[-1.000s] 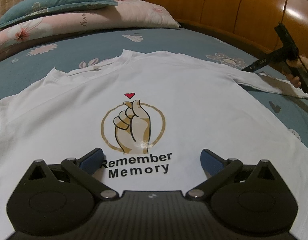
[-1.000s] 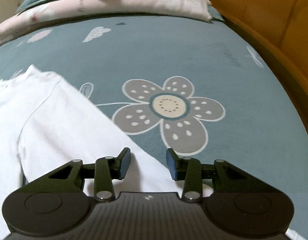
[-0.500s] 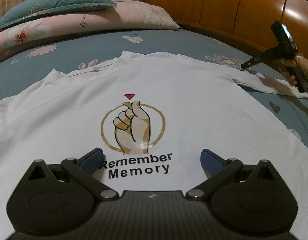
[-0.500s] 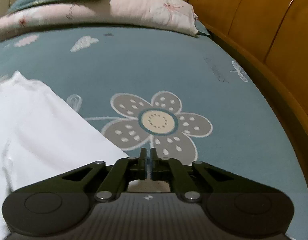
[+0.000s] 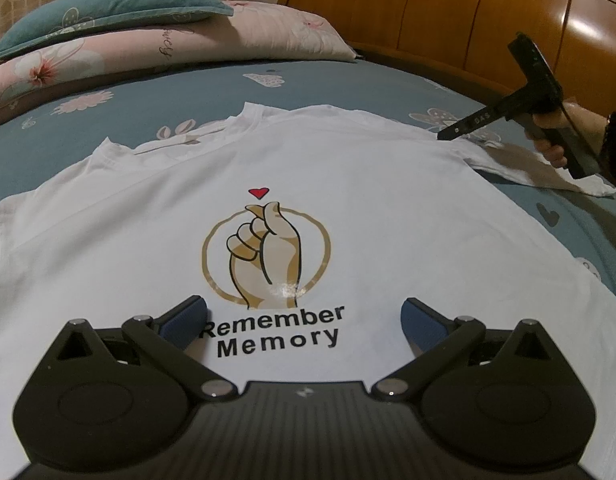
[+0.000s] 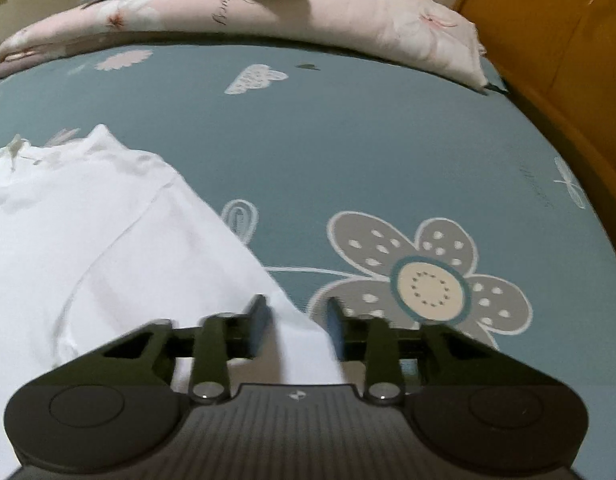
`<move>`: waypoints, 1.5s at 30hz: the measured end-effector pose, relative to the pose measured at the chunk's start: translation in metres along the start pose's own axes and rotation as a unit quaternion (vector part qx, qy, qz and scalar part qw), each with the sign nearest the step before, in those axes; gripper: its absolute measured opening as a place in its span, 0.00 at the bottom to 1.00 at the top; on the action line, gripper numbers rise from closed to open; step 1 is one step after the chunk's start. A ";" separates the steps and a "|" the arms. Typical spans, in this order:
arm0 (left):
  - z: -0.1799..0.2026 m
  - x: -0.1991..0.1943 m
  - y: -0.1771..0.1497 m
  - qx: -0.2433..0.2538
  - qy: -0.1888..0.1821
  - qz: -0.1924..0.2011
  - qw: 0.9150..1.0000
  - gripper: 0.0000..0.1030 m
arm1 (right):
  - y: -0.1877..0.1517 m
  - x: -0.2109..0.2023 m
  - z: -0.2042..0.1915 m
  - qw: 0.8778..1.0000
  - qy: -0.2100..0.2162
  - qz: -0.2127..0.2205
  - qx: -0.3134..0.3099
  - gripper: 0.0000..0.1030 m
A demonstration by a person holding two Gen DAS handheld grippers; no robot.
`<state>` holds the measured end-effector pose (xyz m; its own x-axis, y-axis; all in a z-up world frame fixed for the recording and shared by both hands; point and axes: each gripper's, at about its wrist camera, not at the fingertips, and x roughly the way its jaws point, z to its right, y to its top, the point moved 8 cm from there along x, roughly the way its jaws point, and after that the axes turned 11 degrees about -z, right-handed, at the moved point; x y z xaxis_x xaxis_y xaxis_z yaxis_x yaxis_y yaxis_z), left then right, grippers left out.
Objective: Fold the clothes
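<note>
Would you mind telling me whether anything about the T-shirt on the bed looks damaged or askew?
The white T-shirt lies fairly flat, but its print has a whitish scuffed patch at the drawn wrist, as if flaked or glossy. The collar is slightly rumpled.

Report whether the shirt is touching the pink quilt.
Apart. The left wrist view shows it: a broad band of blue sheet lies bare between the shirt collar and the quilt at the head of the bed.
</note>
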<state>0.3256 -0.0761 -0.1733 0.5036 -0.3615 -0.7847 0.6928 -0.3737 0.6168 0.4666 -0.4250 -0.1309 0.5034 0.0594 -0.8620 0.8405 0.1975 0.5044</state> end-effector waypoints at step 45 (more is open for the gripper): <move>0.000 -0.001 -0.001 0.002 -0.002 0.004 1.000 0.99 | 0.035 -0.020 -0.050 0.996 0.061 0.006 0.058 0.44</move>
<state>0.3241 -0.0753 -0.1731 0.5064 -0.3686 -0.7796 0.6868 -0.3743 0.6231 0.4758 -0.3704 -0.0990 0.4912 0.1805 -0.8521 0.8557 0.0826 0.5108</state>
